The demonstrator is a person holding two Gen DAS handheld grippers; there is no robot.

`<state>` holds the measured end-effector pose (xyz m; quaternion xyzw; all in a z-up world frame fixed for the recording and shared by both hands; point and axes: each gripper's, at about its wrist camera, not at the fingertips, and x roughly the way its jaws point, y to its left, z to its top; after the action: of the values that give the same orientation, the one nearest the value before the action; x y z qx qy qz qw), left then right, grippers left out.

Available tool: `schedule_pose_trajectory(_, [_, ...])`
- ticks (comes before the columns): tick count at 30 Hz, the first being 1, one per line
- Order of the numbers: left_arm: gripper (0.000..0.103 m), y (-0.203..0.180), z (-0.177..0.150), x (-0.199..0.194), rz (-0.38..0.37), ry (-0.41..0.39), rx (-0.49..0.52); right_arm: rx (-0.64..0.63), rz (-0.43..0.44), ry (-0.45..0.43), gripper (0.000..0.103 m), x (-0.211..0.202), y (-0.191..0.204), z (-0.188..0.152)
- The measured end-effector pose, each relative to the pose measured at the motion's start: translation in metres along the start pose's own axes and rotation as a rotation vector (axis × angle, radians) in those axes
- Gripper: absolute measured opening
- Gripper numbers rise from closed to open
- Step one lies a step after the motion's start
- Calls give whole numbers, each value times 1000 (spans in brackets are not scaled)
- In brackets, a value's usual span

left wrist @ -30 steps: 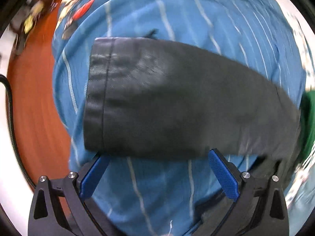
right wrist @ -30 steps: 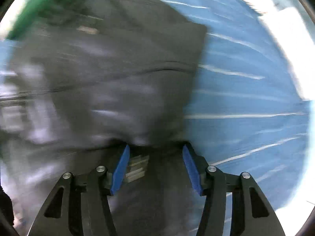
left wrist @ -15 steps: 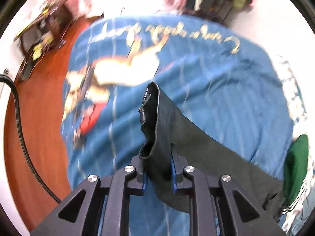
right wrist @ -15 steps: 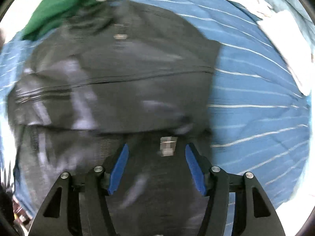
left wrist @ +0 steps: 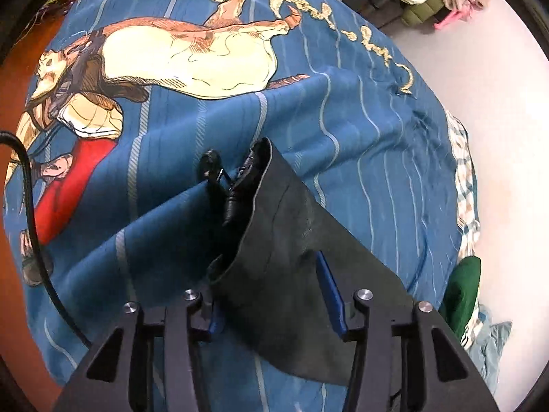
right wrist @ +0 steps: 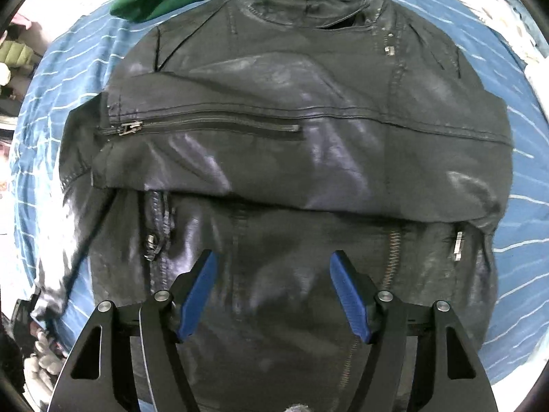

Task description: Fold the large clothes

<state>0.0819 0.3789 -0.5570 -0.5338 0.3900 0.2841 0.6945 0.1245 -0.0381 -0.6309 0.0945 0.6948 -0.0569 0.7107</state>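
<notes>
Clearly the chief risk sits at the left gripper (left wrist: 274, 295): its jaws stand apart, yet the black sleeve (left wrist: 291, 247) drapes between the blue pads together with a raised fold of the blue printed bedsheet (left wrist: 164, 240). In my judgement, closing now would pinch both layers, so the sheet would lift with the sleeve and spoil the fold. A black cable (left wrist: 31, 206) trails along the left side over the orange-brown floor (left wrist: 20, 68), where it could catch on a wide swing. Further right, the sheet lies bare up to its far edge, giving room to carry the sleeve across; a green garment (left wrist: 459, 292) lies at the right edge.

The right gripper (right wrist: 274, 295) hovers released above the lower front of the black leather jacket (right wrist: 284, 158), which lies spread on the bed, one sleeve folded across its chest. Glossy leather may slide and spring back once let go.
</notes>
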Motion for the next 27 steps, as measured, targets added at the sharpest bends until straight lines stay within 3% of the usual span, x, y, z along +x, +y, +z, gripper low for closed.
schedule_pose_trajectory(1, [41, -4, 2, 0, 27, -13, 11, -1, -4, 2, 75, 4, -5, 12])
schedule_pose_trajectory(2, [40, -11, 4, -2, 69, -28, 28, -7, -29, -1, 75, 11, 22, 29])
schedule_pose_trajectory(4, [18, -30, 6, 2, 166, -47, 92, -44, -137, -37, 76, 11, 44, 31])
schedule_pose_trajectory(8, [13, -70, 13, -14, 245, -114, 252, -136, -442, -120, 86, 8, 114, 49])
schedule_pose_trajectory(11, [12, -120, 7, -35, 284, -187, 437, -161, -527, -158, 86, 1, 131, 47])
schedule_pose_trajectory(14, [12, -161, -4, -50, 309, -233, 597, -155, -523, -182, 89, -10, 131, 48])
schedule_pose_trajectory(17, [11, -191, -16, -58, 329, -266, 712, -117, -466, -196, 89, -16, 141, 61])
schedule_pose_trajectory(23, [10, -250, -57, -72, 312, -319, 912, -21, -307, -179, 89, -5, 89, 87])
schedule_pose_trajectory(27, [10, -307, -116, -74, 257, -332, 1097, 47, -262, -168, 89, -20, 37, 88])
